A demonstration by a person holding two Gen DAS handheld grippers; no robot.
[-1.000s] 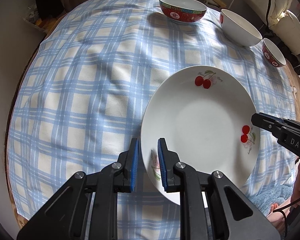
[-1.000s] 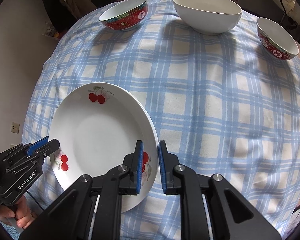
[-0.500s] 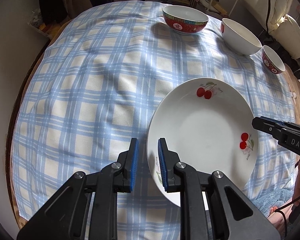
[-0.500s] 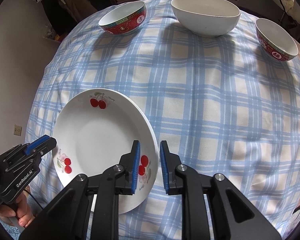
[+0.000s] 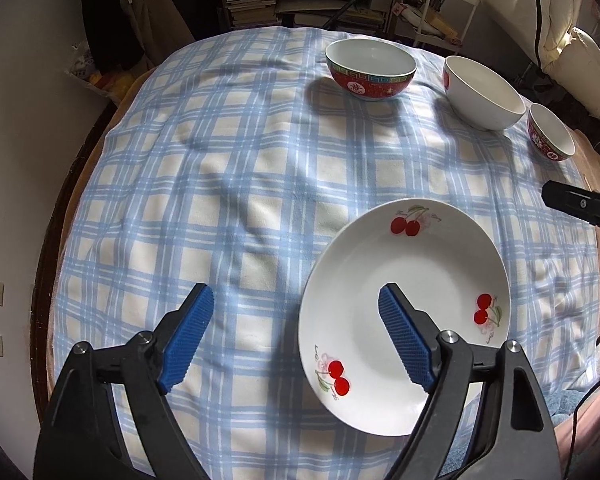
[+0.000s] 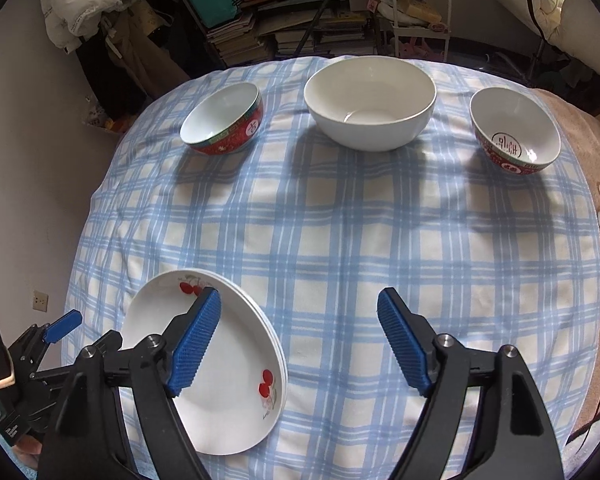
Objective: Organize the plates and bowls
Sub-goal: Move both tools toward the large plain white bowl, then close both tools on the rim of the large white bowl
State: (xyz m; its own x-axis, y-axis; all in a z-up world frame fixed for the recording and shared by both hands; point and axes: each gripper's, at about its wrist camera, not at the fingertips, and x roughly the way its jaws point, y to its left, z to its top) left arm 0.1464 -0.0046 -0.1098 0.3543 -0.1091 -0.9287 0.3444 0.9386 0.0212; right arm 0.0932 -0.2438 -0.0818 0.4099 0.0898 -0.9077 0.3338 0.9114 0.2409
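Both the left gripper [image 5: 296, 316] and the right gripper [image 6: 299, 322] hang with jaws spread wide, holding nothing. Just below them the cherry plates [image 6: 220, 364] sit stacked on the checked cloth [image 6: 340, 240], near its front edge. They look like glazed china: stiff, slick, breakable, so best pinched at the rim.

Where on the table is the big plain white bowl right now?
The big white bowl sits at the far side of the checked tablecloth, in the middle of a row, between the wide red bowl and the small red bowl.
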